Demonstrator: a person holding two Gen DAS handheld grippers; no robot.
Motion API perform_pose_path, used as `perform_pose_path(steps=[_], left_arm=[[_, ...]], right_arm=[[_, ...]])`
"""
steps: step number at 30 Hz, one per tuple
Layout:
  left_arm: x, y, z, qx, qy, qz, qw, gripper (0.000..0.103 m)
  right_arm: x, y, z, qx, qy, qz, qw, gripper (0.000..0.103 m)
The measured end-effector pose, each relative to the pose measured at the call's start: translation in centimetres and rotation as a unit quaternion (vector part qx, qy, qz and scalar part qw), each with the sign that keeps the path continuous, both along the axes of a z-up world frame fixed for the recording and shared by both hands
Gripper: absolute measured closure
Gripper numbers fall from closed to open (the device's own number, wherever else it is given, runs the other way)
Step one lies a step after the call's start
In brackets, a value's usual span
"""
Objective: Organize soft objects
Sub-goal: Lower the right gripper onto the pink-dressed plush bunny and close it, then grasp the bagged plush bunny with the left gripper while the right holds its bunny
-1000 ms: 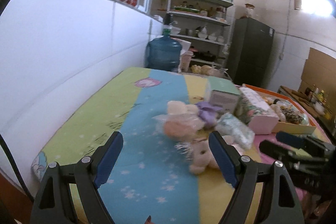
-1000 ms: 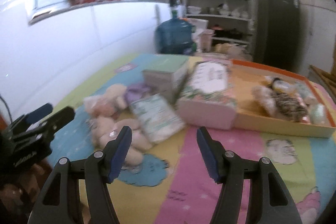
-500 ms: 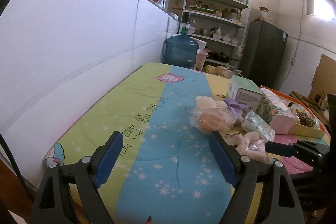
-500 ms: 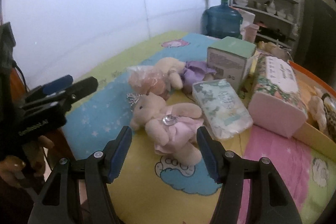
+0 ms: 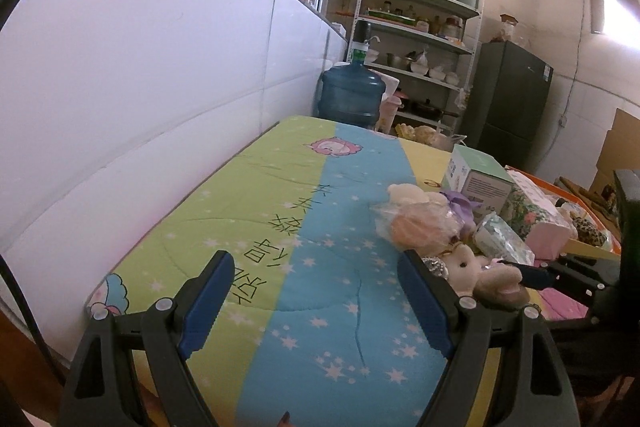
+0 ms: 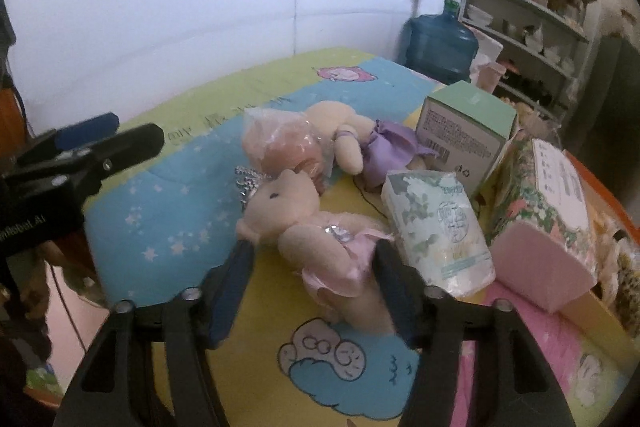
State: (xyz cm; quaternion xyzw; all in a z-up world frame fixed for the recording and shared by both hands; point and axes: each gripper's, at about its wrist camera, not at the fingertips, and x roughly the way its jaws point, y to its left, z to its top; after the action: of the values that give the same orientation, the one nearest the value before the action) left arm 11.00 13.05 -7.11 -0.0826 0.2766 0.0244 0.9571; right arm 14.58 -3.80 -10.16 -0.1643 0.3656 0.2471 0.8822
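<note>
Your right gripper (image 6: 314, 259) has swung down and in from the boxes toward the cream plush bear in a pink satin dress with a silver sequin crown (image 6: 304, 223), which lies on its back on the worktop's bright cartoon-print quilt (image 6: 168, 223). Its blue-padded fingers (image 6: 236, 279) have just been closing and now stand narrow around the bear's pink skirt, one on each side; they seem to meet the fabric, though motion blur makes a firm hold hard to confirm. Your left gripper (image 5: 316, 297) hovers over bare blue and green quilt, its fingers (image 5: 208, 293) wide apart with nothing between them. Just behind the bear lie a second plush toy in a clear plastic bag (image 6: 286, 147) and a cream bear in a purple dress (image 6: 360, 139), with a soft floral tissue pack (image 6: 438, 231) beside them. The orange-rimmed tray (image 6: 600, 311) to the right is probably the destination, so this looks like the first pick beginning
</note>
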Motion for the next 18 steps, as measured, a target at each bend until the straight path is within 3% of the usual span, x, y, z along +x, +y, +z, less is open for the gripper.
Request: perform_pose_path(steps=[5,11,18], left_arm=[[0.6,-0.4,0.8,0.006,-0.007,-0.019,0.9998,0.020],[1.6,-1.0,2.0,0.000,-0.007,-0.055,0.9984,0.020],[3.6,-3.1,1.0,-0.003,0.025,-0.085,0.9961,0.020]], right_arm=[[-0.4,-0.3,0.4,0.006,0.001,0.003,1.000,0.073],[-2.7,-2.0,2.0,0.048,0.015,0.017,0.999,0.073],[-5.4,-5.7,3.2,0.072,0.012,-0.021,0.997,0.073]])
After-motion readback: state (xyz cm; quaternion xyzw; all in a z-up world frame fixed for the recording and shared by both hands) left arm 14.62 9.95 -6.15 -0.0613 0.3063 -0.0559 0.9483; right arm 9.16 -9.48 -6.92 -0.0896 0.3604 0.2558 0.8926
